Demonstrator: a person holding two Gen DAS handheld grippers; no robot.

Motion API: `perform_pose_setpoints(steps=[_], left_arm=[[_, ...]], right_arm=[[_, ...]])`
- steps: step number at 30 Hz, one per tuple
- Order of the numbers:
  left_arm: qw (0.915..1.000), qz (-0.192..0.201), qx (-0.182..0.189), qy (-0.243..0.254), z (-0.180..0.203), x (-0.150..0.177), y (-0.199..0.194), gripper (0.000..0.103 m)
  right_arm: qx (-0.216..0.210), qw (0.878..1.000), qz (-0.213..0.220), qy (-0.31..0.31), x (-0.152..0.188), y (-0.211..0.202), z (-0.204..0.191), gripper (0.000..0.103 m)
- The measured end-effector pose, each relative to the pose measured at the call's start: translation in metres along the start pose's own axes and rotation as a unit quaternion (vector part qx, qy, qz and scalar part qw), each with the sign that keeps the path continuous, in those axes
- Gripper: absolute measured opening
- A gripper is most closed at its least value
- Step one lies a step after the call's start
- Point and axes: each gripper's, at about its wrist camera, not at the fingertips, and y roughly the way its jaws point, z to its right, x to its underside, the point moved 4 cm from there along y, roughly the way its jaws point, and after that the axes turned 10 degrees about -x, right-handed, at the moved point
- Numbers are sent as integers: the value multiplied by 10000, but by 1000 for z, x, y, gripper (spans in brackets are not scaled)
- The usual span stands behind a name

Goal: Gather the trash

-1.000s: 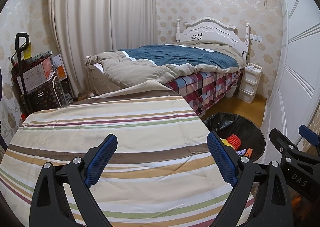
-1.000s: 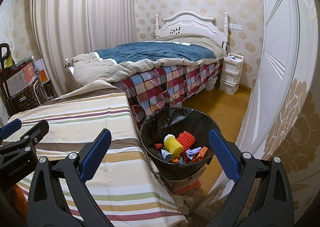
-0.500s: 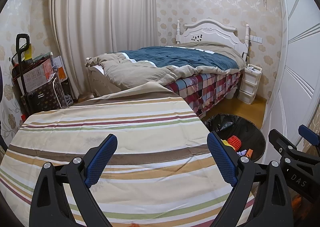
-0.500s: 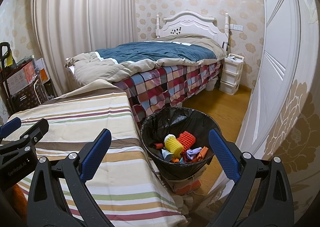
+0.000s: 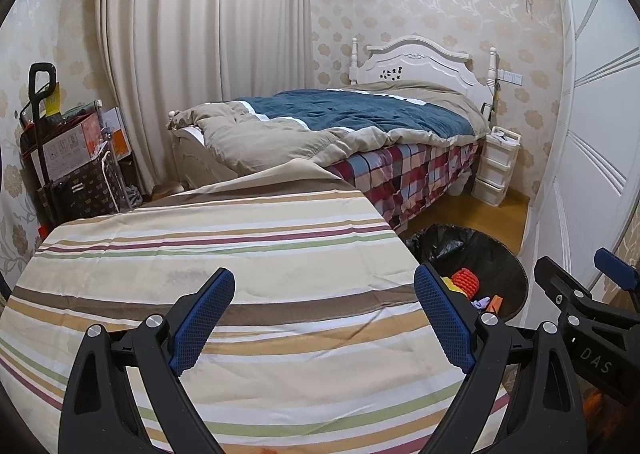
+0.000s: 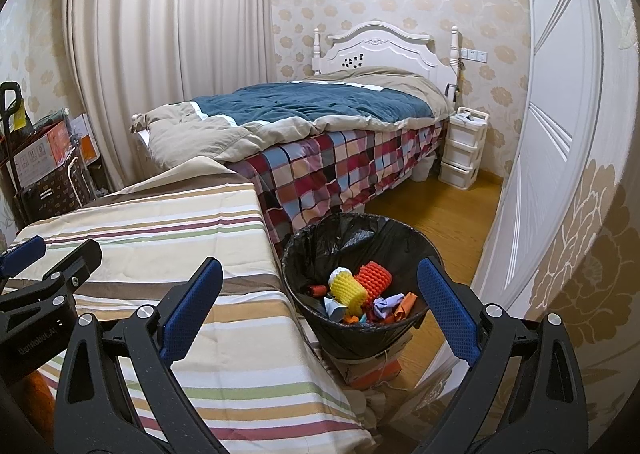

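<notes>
A black-lined trash bin [image 6: 304, 266] stands on the floor right of the striped table [image 6: 208, 238]. It holds an orange foam net [image 6: 374, 274], a yellow foam net [image 6: 347, 286] and several crumpled scraps. My right gripper [image 6: 320, 306] is open and empty, above the table's right edge and the bin. My left gripper [image 5: 324, 318] is open and empty over the striped cloth [image 5: 240, 254]. The bin also shows in the left wrist view [image 5: 500, 254]. No loose trash shows on the table.
A bed [image 6: 320, 125] with a blue and beige duvet stands behind the table. A white drawer unit [image 6: 462, 149] is by the headboard. A white door [image 6: 552, 133] is on the right. Boxes and a cart [image 5: 68, 165] stand at the left wall.
Both grippers have stayed open and empty. The left view has tilted slightly, showing a bit more of the table's near side. The right view is nearly unchanged.
</notes>
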Motion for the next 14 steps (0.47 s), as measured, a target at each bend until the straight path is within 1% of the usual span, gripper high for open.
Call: perform_pose_setpoints(steps=[3, 9, 14], left_arm=[[10000, -9, 24, -6, 1, 2, 1, 91], [9998, 82, -163, 47, -4, 5, 4, 91], [9997, -123, -218, 6, -16, 9, 16, 91]], right_arm=[[-3, 10000, -3, 1, 0, 0, 0, 96], [-32, 10000, -40, -35, -4, 2, -6, 96], [-117, 9998, -137, -128, -6, 12, -18, 96]])
